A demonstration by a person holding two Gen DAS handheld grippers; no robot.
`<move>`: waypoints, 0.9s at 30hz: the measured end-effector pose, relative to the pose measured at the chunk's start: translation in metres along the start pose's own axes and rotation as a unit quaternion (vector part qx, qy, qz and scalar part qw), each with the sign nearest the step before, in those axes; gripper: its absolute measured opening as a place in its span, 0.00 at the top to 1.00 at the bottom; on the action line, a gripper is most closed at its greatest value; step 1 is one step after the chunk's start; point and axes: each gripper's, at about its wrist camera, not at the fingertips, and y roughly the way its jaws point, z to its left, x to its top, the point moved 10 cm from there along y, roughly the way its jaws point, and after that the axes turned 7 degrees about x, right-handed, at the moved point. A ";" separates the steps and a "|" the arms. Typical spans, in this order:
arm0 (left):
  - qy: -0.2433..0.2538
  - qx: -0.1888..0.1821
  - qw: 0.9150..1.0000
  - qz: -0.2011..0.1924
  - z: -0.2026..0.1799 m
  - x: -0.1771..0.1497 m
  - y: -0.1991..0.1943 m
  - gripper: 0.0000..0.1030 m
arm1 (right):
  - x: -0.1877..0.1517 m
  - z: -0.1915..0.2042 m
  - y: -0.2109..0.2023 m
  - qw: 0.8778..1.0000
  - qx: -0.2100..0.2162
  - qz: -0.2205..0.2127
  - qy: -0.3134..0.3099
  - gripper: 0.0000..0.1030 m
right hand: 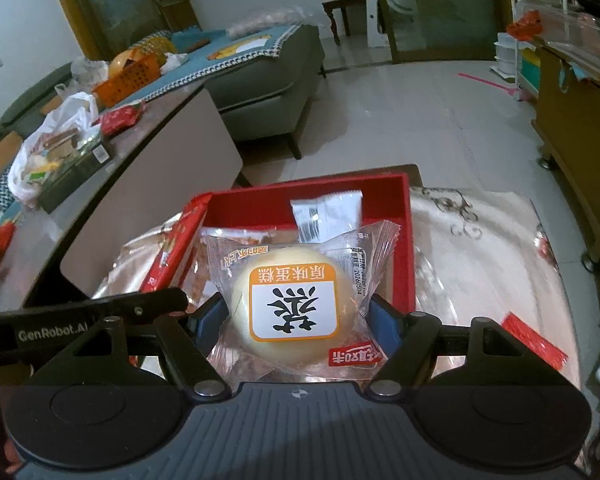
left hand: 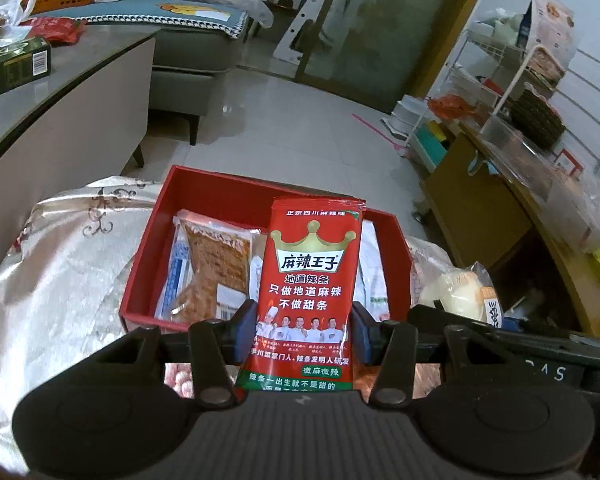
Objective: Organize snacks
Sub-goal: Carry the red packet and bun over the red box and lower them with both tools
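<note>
My left gripper (left hand: 305, 330) is shut on a red spicy-strip packet (left hand: 310, 280), held upright above the near side of the red box (left hand: 224, 190). In the box lie a clear pack of brown strips (left hand: 216, 264) and white wrappers. My right gripper (right hand: 300, 320) is shut on a clear-wrapped round steamed cake (right hand: 292, 304) with an orange-edged label, also over the red box (right hand: 404, 232). That cake (left hand: 458, 292) shows at the right in the left wrist view. A white barcoded wrapper (right hand: 328, 214) leans at the back of the box.
The box rests on a silver patterned cloth (left hand: 52, 280). A red packet (right hand: 534, 342) lies on the cloth at the right. A grey-topped table (right hand: 148, 140) with bags and boxes stands to the left, a sofa (right hand: 260, 76) behind, a wooden cabinet (right hand: 572, 120) to the right.
</note>
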 end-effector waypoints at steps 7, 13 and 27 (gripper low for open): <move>-0.008 0.016 1.000 -0.005 0.009 0.019 0.018 0.59 | 0.017 -0.003 0.021 1.000 0.000 0.002 0.004 0.23; -0.010 0.033 0.999 -0.002 0.018 0.027 0.037 0.59 | 0.023 -0.011 0.037 1.000 -0.007 0.010 0.005 0.23; -0.006 0.060 0.998 0.017 0.026 0.029 0.070 0.59 | 0.028 -0.027 0.068 0.999 -0.026 0.032 0.004 0.23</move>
